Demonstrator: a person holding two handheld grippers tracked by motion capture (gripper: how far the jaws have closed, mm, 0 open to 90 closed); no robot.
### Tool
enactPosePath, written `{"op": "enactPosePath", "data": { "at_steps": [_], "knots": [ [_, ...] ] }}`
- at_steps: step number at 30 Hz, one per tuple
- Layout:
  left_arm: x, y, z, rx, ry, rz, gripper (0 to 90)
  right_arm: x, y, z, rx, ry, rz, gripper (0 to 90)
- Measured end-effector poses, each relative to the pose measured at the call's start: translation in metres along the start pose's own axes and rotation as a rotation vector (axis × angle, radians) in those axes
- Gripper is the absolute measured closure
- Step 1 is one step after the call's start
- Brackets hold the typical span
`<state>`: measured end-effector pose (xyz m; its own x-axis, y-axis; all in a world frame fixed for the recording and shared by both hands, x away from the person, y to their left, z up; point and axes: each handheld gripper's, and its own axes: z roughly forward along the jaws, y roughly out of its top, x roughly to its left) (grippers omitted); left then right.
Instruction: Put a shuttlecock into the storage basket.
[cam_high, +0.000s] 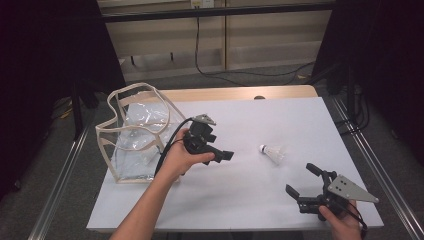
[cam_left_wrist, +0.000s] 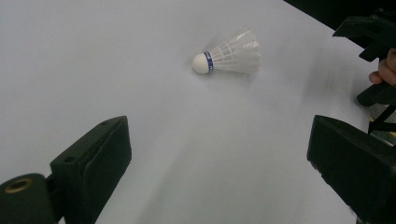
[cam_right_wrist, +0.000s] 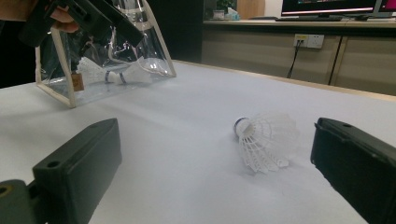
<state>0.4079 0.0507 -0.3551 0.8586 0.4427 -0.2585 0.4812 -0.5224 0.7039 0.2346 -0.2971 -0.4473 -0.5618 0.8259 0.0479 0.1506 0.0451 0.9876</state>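
1. High view: a shuttlecock (cam_high: 272, 152) lies on its side on the white table (cam_high: 250, 200), between the two grippers and touching neither. The left gripper (cam_high: 223, 156) hovers just left of it, beside a clear bag (cam_high: 135, 135) at the table's left edge. The right gripper (cam_high: 304, 181) is near the front right corner, fingers spread and empty.
2. Left gripper view: its fingers (cam_left_wrist: 93, 163) stand wide apart, holding nothing. The shuttlecock (cam_left_wrist: 229, 56) lies ahead, cork to the left.
3. Right gripper view: its fingers (cam_right_wrist: 79, 172) are parted and empty. The shuttlecock (cam_right_wrist: 264, 140) lies between them, farther off. The bag (cam_right_wrist: 107, 60) holds more shuttlecocks (cam_right_wrist: 112, 72).
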Motion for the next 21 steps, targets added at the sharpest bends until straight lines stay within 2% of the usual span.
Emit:
{"op": "enactPosePath", "data": {
  "at_steps": [12,21],
  "knots": [
    [-0.001,-0.003,0.015,-0.014,-0.012,0.005,6.3,0.000,0.000,0.000,0.000,-0.001,-0.002,1.7],
    [-0.004,-0.003,0.027,-0.012,-0.010,0.028,6.3,0.000,0.000,0.000,0.000,0.000,-0.002,1.7]
  ]
}}
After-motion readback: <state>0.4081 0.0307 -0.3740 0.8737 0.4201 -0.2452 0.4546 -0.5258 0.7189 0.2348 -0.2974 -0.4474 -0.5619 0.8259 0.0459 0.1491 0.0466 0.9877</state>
